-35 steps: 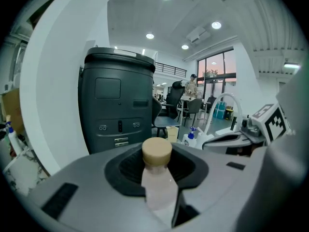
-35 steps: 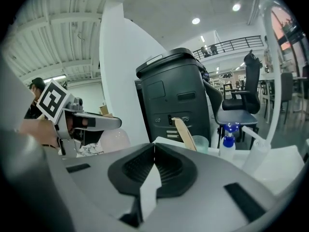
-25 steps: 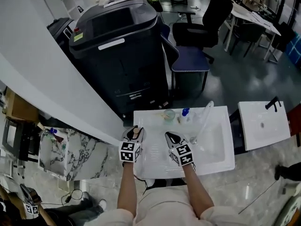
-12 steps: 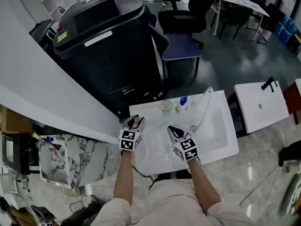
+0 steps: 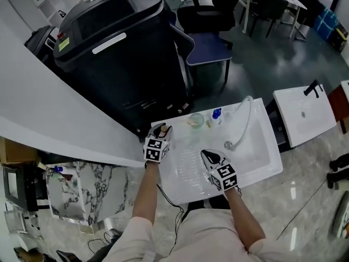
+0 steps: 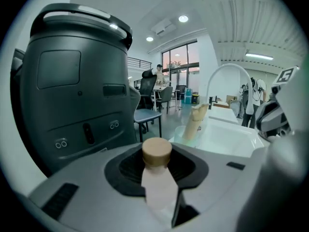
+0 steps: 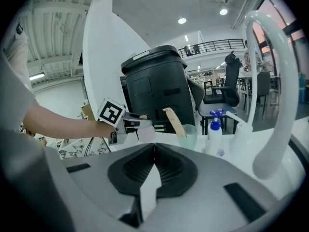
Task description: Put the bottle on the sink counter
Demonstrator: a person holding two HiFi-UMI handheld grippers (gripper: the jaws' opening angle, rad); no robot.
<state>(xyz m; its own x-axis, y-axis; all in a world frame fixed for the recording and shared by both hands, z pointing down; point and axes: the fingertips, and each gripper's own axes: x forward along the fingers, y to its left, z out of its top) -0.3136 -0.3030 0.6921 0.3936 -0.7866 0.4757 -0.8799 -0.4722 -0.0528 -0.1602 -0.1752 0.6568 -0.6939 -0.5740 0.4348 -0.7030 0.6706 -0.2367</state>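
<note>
White sink counter (image 5: 185, 187) stands on a marbled floor in an open office, and a person faces it with a gripper in each hand.

Nearest, at 6 o'clock on the counter close to the front edge, is the right gripper (image 5: 209, 156). Its fingers (image 7: 145, 166) are pressed together tip to tip, with nothing between them. They point toward the far edge.

At 10 o'clock, over the counter's far left corner, is the left gripper (image 5: 159, 132). Its fingers stand partly apart and are clamped on the bottle (image 6: 157, 153). The bottle is pale with a tan cap. It lies along the fingers with the cap pointing away from the hand. The bottle is thus in the left gripper at the counter's left end. Whether it touches the counter cannot be told.

Along the far edge at 12 o'clock stands a clear cup (image 5: 196, 120) with a tan stick leaning in it. Just beside it at 1 o'clock is a small pump bottle (image 5: 216, 114) with a blue top. At 2 o'clock a white faucet (image 5: 246, 119) arches over the basin (image 5: 253, 146), which fills the counter's right half.

Beyond the counter at 11 o'clock rises a big black machine (image 5: 120, 53). A chair (image 5: 210, 51) stands at 12 o'clock behind it. A second white sink (image 5: 302, 113) sits apart at 3 o'clock.
</note>
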